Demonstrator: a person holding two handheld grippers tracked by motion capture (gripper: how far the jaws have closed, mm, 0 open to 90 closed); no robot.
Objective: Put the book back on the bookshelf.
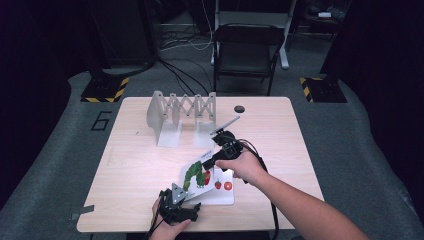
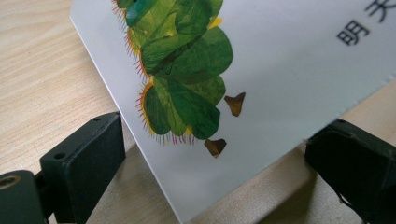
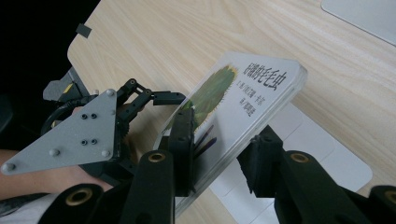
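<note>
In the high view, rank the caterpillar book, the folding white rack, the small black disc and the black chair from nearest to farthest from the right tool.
1. Caterpillar book, at the right tool.
2. Folding white rack, behind, left.
3. Small black disc, far table edge.
4. Black chair, beyond the table.

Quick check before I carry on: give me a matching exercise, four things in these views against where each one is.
Things:
1. caterpillar book
2. white folding rack
3. small black disc
4. black chair

Places:
A. on the floor beyond the table
B. lying flat near the table's far edge, to the right of the rack
C. tilted up off the table, between the jaws of the right claw
D. standing upright on the far half of the table

Pairs: 1-C, 2-D, 3-B, 4-A
</note>
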